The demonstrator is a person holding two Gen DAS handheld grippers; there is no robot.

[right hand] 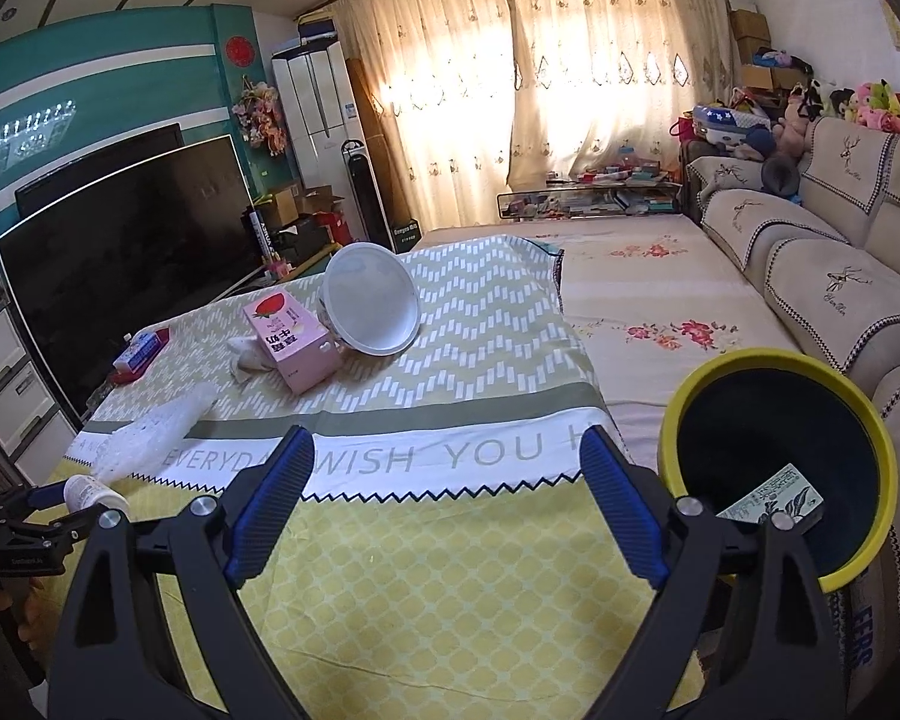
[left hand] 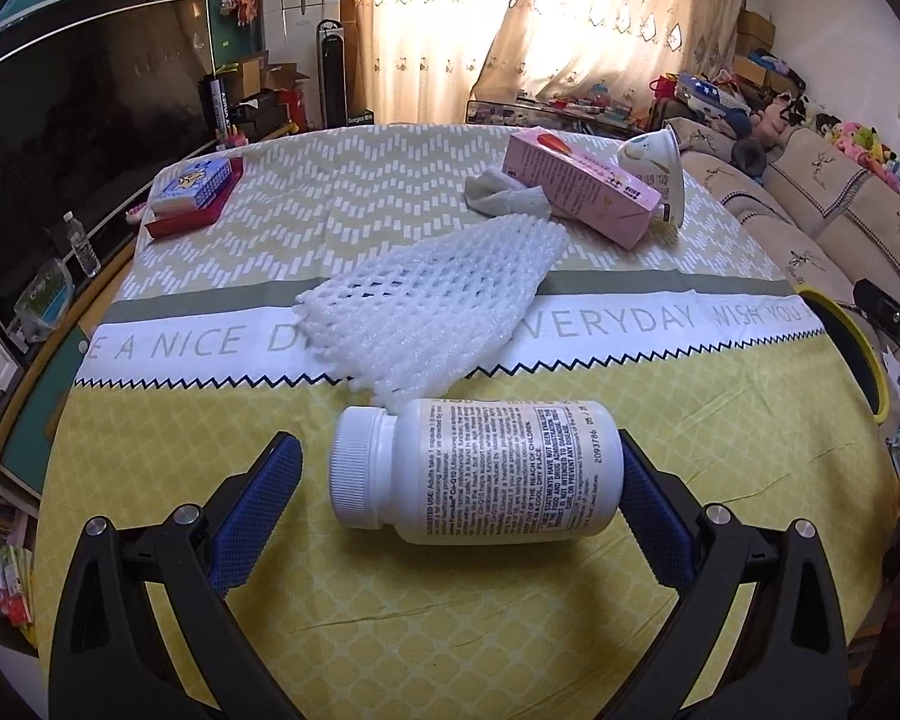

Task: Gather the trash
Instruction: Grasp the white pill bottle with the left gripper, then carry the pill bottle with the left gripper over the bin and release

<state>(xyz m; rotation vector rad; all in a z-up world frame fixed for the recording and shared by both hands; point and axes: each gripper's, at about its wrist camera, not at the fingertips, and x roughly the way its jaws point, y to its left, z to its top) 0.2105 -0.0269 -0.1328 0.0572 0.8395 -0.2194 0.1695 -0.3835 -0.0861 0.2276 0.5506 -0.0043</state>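
On a table draped in a yellow-and-green patterned cloth (left hand: 450, 600) printed with the words "EVERYDAY" and "WISH YOU", scattered rubbish lies in a cluttered living room, with a dark television screen (right hand: 126, 276) to one side and a sofa (right hand: 822, 276) covered in embroidered throws to the other. Just off the table's right edge stands a yellow-rimmed bin (right hand: 774, 474) with a dark interior, a green-and-white printed carton (right hand: 774, 501) lying flat at its bottom. At the cloth's far end a white paper bowl (right hand: 371, 299) is tipped on its side, touching a pink milk carton (right hand: 291, 339) that also lies down, a crumpled tissue (left hand: 507, 195) tucked against the carton. Nearer the middle, a white foam fruit net (left hand: 426, 306) sprawls across the lettered band. A small blue-and-white box on a red tray (left hand: 192, 195) sits near the far-left corner. The left gripper (left hand: 459, 483) is angled down over a white pill bottle (left hand: 480, 471) lying on its side, cap to the left; its blue-padded jaws stand apart around the bottle, the right pad at or very near the bottle's base, the left pad clear of the cap. The right gripper (right hand: 447, 480) hovers above bare cloth beside the bin, jaws wide apart with nothing between them.
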